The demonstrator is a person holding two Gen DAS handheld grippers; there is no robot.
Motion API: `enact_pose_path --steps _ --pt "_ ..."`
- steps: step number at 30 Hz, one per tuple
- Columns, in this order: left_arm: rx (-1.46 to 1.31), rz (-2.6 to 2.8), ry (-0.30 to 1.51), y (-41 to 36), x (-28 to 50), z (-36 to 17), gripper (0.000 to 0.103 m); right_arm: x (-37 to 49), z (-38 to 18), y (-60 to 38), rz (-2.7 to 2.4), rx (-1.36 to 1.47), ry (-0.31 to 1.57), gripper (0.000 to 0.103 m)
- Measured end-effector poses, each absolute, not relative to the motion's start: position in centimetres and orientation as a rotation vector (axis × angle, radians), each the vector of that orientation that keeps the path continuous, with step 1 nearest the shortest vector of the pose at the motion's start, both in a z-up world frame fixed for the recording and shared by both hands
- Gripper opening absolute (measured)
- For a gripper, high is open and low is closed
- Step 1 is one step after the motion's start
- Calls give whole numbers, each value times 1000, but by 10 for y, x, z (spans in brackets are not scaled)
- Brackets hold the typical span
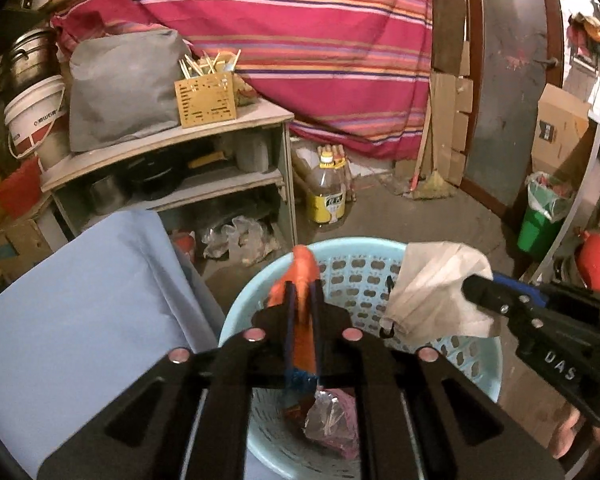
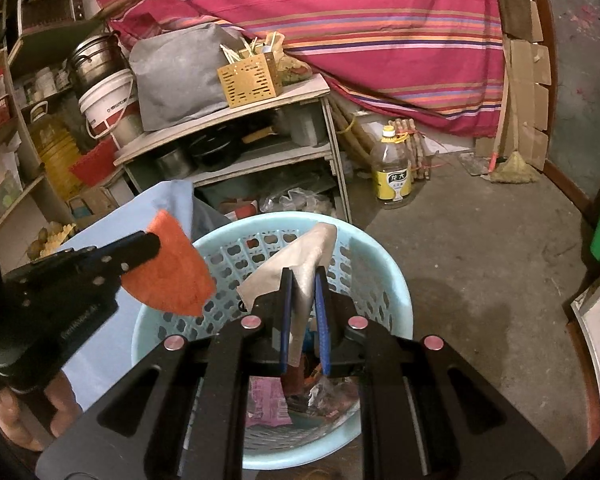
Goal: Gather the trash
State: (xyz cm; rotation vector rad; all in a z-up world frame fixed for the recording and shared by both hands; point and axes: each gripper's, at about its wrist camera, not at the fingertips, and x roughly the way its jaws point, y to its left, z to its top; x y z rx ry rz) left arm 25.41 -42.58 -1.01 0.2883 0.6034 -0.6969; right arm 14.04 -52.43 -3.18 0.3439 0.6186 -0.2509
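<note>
A light blue plastic basket [image 1: 236, 304] [image 2: 396, 280] stands on the floor below both grippers. It holds a pink wrapper [image 2: 266, 400] and crumpled clear plastic [image 1: 328, 416]. My left gripper [image 1: 302, 286] [image 2: 150, 242] is shut on a flat orange scrap [image 1: 302, 268] [image 2: 172, 276], held over the basket's near left rim. My right gripper [image 2: 304, 274] [image 1: 470, 284] is shut on a crumpled whitish paper sheet [image 2: 312, 248] [image 1: 432, 280], which hangs over the basket's opening. The two grippers are side by side and apart.
A blue cloth-covered surface [image 1: 80, 300] lies left of the basket. Behind it is a cluttered wooden shelf unit [image 1: 172, 152]. An oil bottle [image 1: 326, 196] stands on the concrete floor, and a green bin [image 1: 538, 228] sits at the right. A person's fingers [image 2: 4, 412] grip the left handle.
</note>
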Motion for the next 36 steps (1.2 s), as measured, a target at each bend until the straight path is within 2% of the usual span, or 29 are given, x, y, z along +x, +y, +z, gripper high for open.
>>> enact_pose_path --steps 1,2,3,7,11,18,19,21,22,25,31,36 --pt "293 -680 601 -424 254 -11 39 141 -32 -524 -250 344 620 12" --pt "290 -665 594 -421 253 -11 68 142 -32 -524 -249 344 621 12" --pt "280 -644 569 -414 251 -9 75 143 -33 -523 -248 343 622 12" --pt "280 -617 542 -395 245 -2 75 146 -33 -520 -242 336 626 12" --pt "247 -550 503 -361 237 9 86 153 -33 -510 -238 318 626 12" --pt "185 -446 451 -291 217 28 94 168 -37 -485 -253 239 624 15" --pt "180 -438 446 -285 215 30 95 170 -38 -480 -267 223 613 25" --pt "163 -412 431 -265 206 36 96 170 -41 -474 -284 203 605 53" --pt "155 -399 421 -254 201 39 96 170 -41 -470 -295 191 601 58" --pt "134 -378 401 -228 187 47 98 167 -41 -460 -309 147 585 68" --pt "99 -313 348 -180 150 56 98 140 -30 -436 -319 120 509 99" --pt "90 -275 300 -141 118 52 99 112 -18 -397 -298 70 462 99"
